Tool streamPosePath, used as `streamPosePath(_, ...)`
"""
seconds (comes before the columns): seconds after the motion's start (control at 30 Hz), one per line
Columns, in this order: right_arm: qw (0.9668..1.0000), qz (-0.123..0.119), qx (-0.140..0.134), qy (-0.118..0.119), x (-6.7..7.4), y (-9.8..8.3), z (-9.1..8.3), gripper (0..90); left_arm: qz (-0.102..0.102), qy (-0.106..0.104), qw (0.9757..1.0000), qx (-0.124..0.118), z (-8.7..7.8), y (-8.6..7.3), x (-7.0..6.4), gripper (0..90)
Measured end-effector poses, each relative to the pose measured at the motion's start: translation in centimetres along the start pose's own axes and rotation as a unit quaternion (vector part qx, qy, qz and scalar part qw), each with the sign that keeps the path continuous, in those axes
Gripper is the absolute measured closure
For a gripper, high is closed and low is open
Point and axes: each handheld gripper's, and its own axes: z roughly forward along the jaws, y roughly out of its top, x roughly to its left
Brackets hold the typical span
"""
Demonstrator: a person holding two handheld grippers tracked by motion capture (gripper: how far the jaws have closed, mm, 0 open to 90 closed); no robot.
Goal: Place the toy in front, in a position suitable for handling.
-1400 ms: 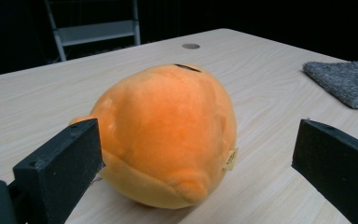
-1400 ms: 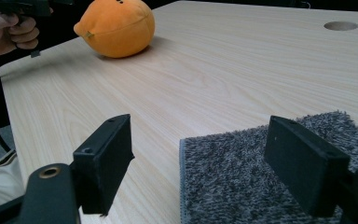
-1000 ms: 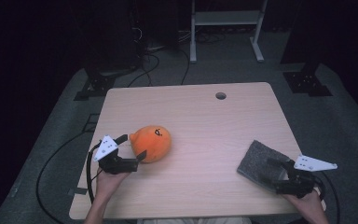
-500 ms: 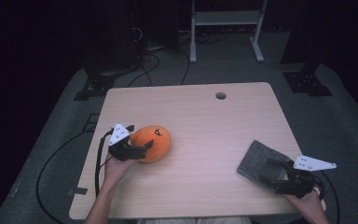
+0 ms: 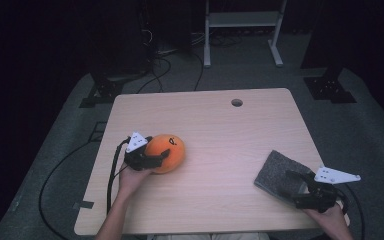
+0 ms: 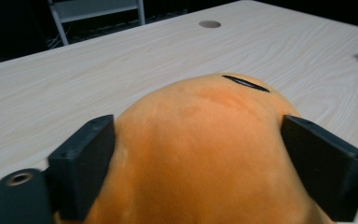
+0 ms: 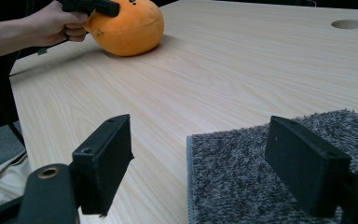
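An orange plush ball (image 5: 167, 150) with a small black mark on top lies at the table's left side. My left gripper (image 5: 156, 157) reaches over it from the left. Its jaws have just been closing and now press both sides of the plush (image 6: 205, 140). At the front right, my right gripper (image 5: 294, 183) stands open and low, its jaws over the near edge of a grey fuzzy mat (image 5: 276, 171). In the right gripper view the mat (image 7: 279, 186) lies under the right jaw, and the plush (image 7: 130, 28) sits far off in the other hand's grip.
The light wooden table (image 5: 230, 135) has a round cable hole (image 5: 237, 102) near its far edge. A bare stretch of wood separates the plush from the mat. Beyond the table, on the dark floor, are cables and a white metal stand (image 5: 242, 20).
The left hand moved right and away over the plush, and its jaws closed from wide open onto the plush's sides. The right hand and the mat stayed put.
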Motion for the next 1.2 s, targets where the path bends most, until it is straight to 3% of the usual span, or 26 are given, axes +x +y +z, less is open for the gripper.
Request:
streamPosePath(0.13, 1.0000, -0.003, -0.001, 0.001, 0.0, 0.0, 0.0, 22.0, 0.001, -0.002, 1.0000, 0.009, -0.3, 0.1, 0.1, 30.1)
streamPosePath(0.23, 1.0000, -0.004, -0.002, 0.001, 0.1, 0.0, 0.0, 22.1, 0.001, -0.004, 0.9999, 0.010, -0.5, 0.2, 0.2, 34.2)
streamPosePath(0.3, 1.0000, -0.004, -0.001, 0.002, 0.1, 0.0, 0.0, 22.2, -0.011, -0.007, 0.9999, 0.004, -0.7, 0.2, 0.3, 39.9)
streamPosePath(0.43, 1.0000, -0.004, -0.001, 0.002, 0.1, 0.0, 0.0, 22.3, -0.028, -0.012, 0.9995, -0.010, -0.8, 0.3, 0.6, 42.6)
streamPosePath(0.6, 1.0000, -0.004, 0.000, 0.003, 0.0, 0.0, 0.0, 22.4, -0.026, -0.023, 0.9991, -0.023, -0.8, 0.9, 0.0, 43.8)
streamPosePath(0.73, 1.0000, -0.003, 0.000, 0.003, 0.0, 0.0, 0.0, 22.5, -0.020, -0.045, 0.9980, -0.040, -0.7, 1.9, -1.3, 43.8)
streamPosePath(0.87, 1.0000, -0.004, 0.001, 0.004, 0.0, 0.0, 0.1, 22.6, 0.002, -0.066, 0.9971, -0.039, -0.2, 2.9, -3.0, 43.8)
streamPosePath(0.97, 1.0000, -0.004, 0.000, 0.004, 0.0, 0.0, 0.0, 22.6, 0.003, -0.084, 0.9953, -0.048, 0.1, 3.4, -4.2, 43.8)
streamPosePath(1.07, 1.0000, -0.003, 0.002, 0.005, 0.0, 0.0, 0.1, 22.7, 0.017, -0.098, 0.9938, -0.050, 0.5, 3.9, -5.6, 43.7)
streamPosePath(1.1, 1.0000, -0.004, 0.002, 0.005, 0.0, 0.0, 0.1, 22.7, 0.020, -0.110, 0.9926, -0.048, 1.0, 4.0, -6.6, 43.5)
streamPosePath(1.2, 1.0000, -0.004, 0.002, 0.005, 0.0, 0.0, 0.1, 22.7, 0.023, -0.118, 0.9917, -0.046, 1.4, 4.0, -7.3, 43.3)
